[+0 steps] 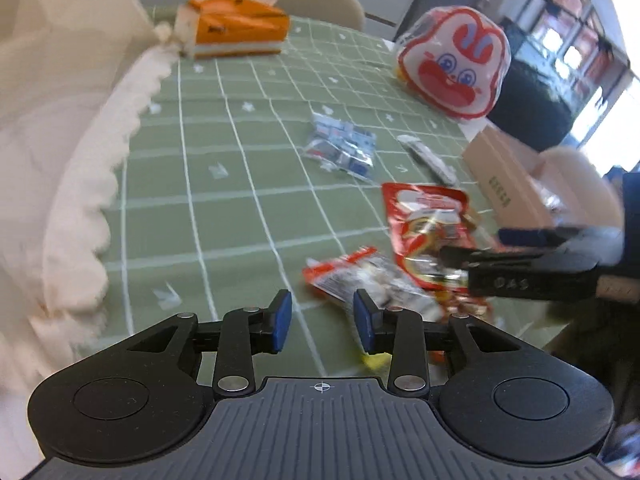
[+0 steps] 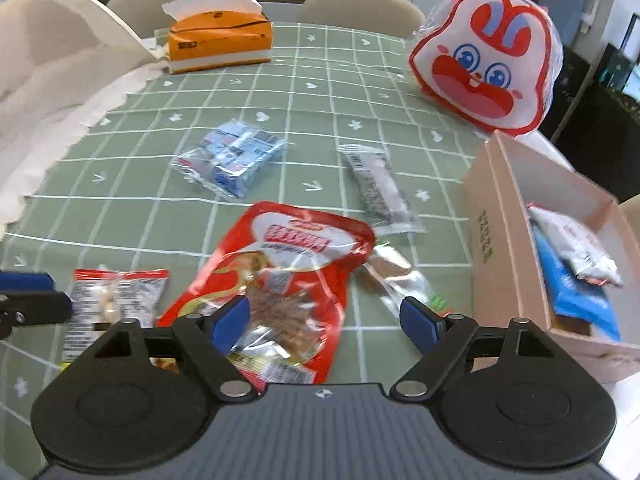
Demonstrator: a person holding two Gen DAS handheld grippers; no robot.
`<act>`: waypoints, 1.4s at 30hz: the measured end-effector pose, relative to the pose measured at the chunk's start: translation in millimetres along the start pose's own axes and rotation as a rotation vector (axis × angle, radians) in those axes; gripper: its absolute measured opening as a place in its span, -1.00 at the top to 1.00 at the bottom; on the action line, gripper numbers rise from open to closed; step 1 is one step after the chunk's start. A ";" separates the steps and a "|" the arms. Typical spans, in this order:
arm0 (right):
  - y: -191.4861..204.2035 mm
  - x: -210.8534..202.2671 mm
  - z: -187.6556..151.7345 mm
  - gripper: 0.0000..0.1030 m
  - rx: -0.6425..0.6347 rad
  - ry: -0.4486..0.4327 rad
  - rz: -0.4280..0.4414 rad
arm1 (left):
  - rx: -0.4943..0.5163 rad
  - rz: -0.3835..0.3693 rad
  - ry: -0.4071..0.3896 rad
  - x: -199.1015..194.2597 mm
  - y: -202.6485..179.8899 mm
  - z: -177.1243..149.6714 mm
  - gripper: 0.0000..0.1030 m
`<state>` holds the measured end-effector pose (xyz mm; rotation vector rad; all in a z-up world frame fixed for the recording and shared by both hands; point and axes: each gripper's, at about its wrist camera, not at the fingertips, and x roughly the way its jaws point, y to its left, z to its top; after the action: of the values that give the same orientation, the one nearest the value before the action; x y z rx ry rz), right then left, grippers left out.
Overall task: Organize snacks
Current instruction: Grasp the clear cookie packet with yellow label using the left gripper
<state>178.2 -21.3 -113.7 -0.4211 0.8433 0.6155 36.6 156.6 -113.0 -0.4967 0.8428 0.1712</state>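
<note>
Your right gripper hangs over the big red pouch, jaws wide and empty, ready to straddle it. Your left gripper, part open, holds nothing near the small packet. The box waits just right, already holding snacks.

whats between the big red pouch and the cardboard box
A small clear snack packet lies on the green cloth between the big red pouch and the cardboard box, seen best in the right wrist view.

green checked cloth tablecloth: matt, woven | large red foil snack pouch: glossy, crinkled | pink cardboard box: matt, smooth | black plastic gripper: matt
</note>
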 end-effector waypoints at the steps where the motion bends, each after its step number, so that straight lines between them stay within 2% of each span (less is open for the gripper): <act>1: -0.4 -1.2 -2.2 -0.59 0.008 0.000 0.013 | -0.020 -0.019 0.014 1.0 -1.4 1.1 0.26; 3: 1.5 -2.1 -7.0 -0.59 0.011 0.001 0.023 | -0.020 -0.042 0.026 4.2 -8.0 1.7 0.26; 5: 4.6 -6.1 -12.6 -0.59 0.009 -0.008 0.031 | -0.003 -0.022 0.029 11.3 -16.2 3.3 0.26; 7: 9.0 -11.1 -16.5 -0.59 0.009 -0.018 0.076 | 0.018 0.016 0.028 19.6 -23.5 6.5 0.24; 9: 13.9 -16.2 -20.9 -0.52 0.006 -0.024 0.101 | 0.069 0.050 0.020 25.8 -32.0 9.8 0.22; 13: 13.4 -33.4 -31.5 -0.52 0.022 -0.062 0.121 | 0.243 0.118 0.012 34.9 -54.4 9.1 0.16; 15: 14.0 -44.1 -39.1 -0.52 0.000 -0.087 0.150 | 0.308 0.130 0.004 36.4 -59.3 7.1 0.13; 17: 17.6 -48.0 -45.7 -0.52 -0.028 -0.077 0.180 | 0.336 0.127 0.001 36.5 -57.6 6.1 0.07; 22: 29.7 -41.9 -50.3 -0.54 -0.009 -0.061 0.188 | 0.335 0.139 0.008 29.5 -44.3 7.3 0.03; 26: 38.7 -28.3 -47.2 -0.72 -0.015 -0.034 0.167 | 0.302 0.163 0.012 22.5 -30.3 10.3 0.02; 29: 39.9 -18.7 -47.5 -0.85 0.000 -0.022 0.145 | 0.248 0.123 0.034 21.2 -19.2 11.8 0.07; 32: 36.0 -18.6 -48.5 -0.83 -0.005 -0.016 0.147 | 0.215 0.085 0.043 20.0 -13.7 10.8 0.10; 35: 26.0 -27.0 -54.6 -0.51 -0.018 -0.024 0.148 | 0.215 0.074 0.041 18.3 -15.5 10.0 0.11; 40: -2.5 -39.8 -78.9 -0.48 0.006 -0.049 0.130 | 0.244 0.076 0.010 10.8 -28.0 7.5 0.11; 42: -13.1 -43.3 -89.6 -0.59 0.021 -0.073 0.120 | 0.276 0.093 0.015 9.9 -35.6 4.9 0.11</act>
<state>114.5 -96.8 -131.8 -0.3289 0.8090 0.7282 58.5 127.4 -105.2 -0.2006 0.8887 0.1338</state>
